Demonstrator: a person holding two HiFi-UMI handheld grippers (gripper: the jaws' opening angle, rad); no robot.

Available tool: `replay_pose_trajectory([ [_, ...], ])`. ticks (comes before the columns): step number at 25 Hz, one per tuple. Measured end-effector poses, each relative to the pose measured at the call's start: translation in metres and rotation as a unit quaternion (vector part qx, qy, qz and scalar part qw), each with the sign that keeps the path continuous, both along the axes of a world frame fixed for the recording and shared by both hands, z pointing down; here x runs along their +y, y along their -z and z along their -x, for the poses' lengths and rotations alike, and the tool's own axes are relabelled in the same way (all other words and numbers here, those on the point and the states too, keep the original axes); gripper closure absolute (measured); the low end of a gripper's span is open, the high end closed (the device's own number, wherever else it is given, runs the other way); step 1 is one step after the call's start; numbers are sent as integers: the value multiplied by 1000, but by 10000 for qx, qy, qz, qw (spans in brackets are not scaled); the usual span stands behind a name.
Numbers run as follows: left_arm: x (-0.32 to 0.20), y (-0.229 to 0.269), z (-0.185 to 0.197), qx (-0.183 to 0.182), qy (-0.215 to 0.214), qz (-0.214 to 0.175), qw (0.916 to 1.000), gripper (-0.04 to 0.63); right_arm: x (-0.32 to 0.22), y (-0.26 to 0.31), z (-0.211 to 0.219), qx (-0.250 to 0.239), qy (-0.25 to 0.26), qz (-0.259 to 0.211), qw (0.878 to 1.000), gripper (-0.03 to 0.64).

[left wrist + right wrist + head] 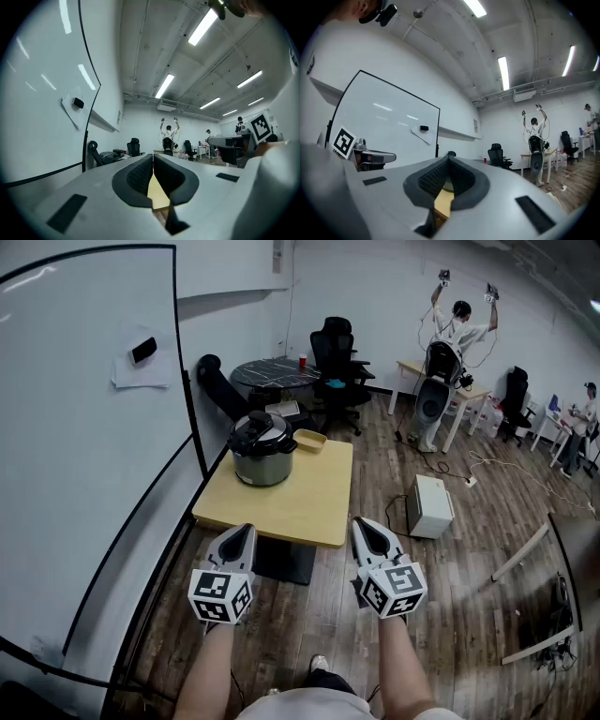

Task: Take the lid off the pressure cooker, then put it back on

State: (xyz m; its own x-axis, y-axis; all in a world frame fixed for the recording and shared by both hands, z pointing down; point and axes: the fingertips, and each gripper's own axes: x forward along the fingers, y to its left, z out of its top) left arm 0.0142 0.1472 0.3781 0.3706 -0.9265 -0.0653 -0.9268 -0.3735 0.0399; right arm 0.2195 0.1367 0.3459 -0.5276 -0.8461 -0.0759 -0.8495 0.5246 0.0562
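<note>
Pressure cooker (pixel 262 457) with its black lid (pixel 262 431) seated on top, standing near the far left corner of the pale wooden surface (pixel 291 502); a shallow tray (pixel 309 440) lies just beside it on the right. Only the head view shows the cooker whole. In that view you hold your left claw (pixel 246 529) and right claw (pixel 361 521) side by side at the near edge of the surface, well apart from the cooker and touching nothing. The left gripper view gives the state of the left claw (pixel 153 160): its ribbed pads are pressed together at the tips with nothing between them, and a sliver of the wooden surface shows through the gap lower down. The right gripper view shows the same of the right claw (pixel 447 161): tips together, no thing held. Each gripper view also catches the other claw's marker cube, at the right edge (pixel 260 127) and at the left edge (pixel 344 141) respectively, and the ceiling lights (pixel 202 26), which the steep head view leaves out. Beyond the surface, the head view shows a whiteboard (pixel 84 427) along the left, a dark round table (pixel 272 374) and a black office chair (pixel 337 357) behind the cooker, a white box (pixel 431 505) on the plank floor (pixel 469 615) to the right, and a person (pixel 459 329) with both arms raised at the far wall.
</note>
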Motion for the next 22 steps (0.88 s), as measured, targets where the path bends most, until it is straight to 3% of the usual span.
replay_pose_trajectory([
  [5, 1, 0, 0, -5, -8, 10, 10000, 578, 1, 1, -1, -177, 42, 13, 9998, 615],
  [17, -2, -3, -4, -28, -3, 36, 10000, 578, -2, -4, 1, -35, 126, 14, 9999, 615],
  [19, -3, -4, -5, -29, -5, 42, 10000, 580, -1, -4, 3, 1, 185, -9, 9998, 577],
  [22, -4, -5, -5, -26, 3, 51, 10000, 578, -2, -3, 8, 71, 300, -67, 9995, 461],
])
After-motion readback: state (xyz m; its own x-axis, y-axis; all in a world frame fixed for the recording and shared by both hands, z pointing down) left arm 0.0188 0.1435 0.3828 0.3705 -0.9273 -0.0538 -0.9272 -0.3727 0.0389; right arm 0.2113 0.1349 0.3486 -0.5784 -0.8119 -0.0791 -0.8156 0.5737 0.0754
